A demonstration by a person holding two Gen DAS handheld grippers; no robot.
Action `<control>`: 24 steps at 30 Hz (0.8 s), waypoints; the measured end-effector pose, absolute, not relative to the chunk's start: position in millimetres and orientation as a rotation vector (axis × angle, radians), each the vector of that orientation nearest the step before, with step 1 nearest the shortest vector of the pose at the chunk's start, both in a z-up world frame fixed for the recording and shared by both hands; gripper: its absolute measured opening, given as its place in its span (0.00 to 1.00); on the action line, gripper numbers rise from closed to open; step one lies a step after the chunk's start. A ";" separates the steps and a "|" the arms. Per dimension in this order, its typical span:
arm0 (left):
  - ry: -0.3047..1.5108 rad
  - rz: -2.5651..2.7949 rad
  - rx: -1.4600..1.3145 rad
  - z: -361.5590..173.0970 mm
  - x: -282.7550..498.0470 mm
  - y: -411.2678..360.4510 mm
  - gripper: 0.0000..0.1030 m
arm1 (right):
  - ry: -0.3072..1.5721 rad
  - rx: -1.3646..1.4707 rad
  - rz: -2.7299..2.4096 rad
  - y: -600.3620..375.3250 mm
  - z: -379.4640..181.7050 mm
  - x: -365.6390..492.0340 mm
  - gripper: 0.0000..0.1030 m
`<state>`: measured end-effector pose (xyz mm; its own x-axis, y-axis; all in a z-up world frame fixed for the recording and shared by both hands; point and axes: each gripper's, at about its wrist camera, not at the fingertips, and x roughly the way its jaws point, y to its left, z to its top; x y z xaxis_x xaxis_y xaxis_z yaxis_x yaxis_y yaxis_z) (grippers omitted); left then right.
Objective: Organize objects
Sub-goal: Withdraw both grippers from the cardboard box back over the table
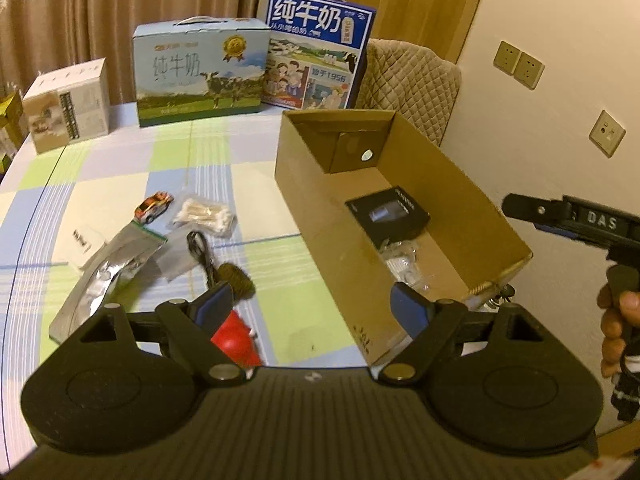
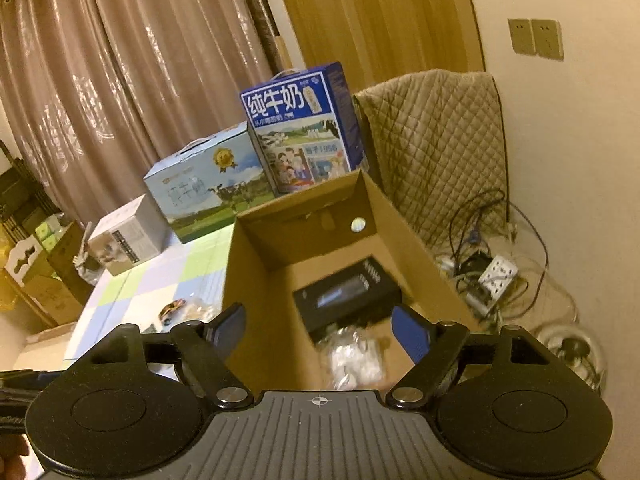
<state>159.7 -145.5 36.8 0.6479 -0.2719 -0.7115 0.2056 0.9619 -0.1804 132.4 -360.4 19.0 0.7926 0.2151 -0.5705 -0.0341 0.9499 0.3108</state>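
An open cardboard box (image 1: pixel 320 200) stands on the table at the right; it also shows in the right wrist view (image 2: pixel 256 280). Inside lie a black box (image 1: pixel 387 215) (image 2: pixel 347 295) and a clear plastic bag (image 1: pixel 404 264) (image 2: pixel 354 358). Left of the box lie a toy car (image 1: pixel 154 207), a bag of cotton swabs (image 1: pixel 206 216), a black cable (image 1: pixel 202 250), a silver foil pouch (image 1: pixel 100 280), a brown pine cone (image 1: pixel 236 284) and a red object (image 1: pixel 236 338). My left gripper (image 1: pixel 310 306) is open and empty above the box's near left wall. My right gripper (image 2: pixel 318 330) is open and empty over the box.
Two milk cartons (image 1: pixel 200 76) (image 1: pixel 316 52) and a small white box (image 1: pixel 66 106) stand at the table's far edge. A quilted chair (image 1: pixel 408 80) is behind the box. Cables and a power strip (image 2: pixel 496 272) lie on the floor at the right.
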 end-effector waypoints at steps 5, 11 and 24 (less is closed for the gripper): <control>0.826 -0.251 -0.102 36.3 139.8 -129.7 0.82 | 0.657 0.310 0.158 -342.2 17.0 101.1 0.75; 0.819 -0.228 -0.120 39.2 117.3 -109.3 0.83 | 0.678 0.277 0.211 -311.8 17.3 74.7 0.75; 0.801 -0.112 -0.131 39.0 83.0 -53.3 0.91 | 0.719 0.198 0.302 -257.5 7.7 50.7 0.75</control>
<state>83.0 -53.3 39.0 0.6906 -0.1496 -0.7076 0.0503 0.9859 -0.1594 50.7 -257.5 7.7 0.7116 0.3380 -0.6160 -0.2034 0.9382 0.2800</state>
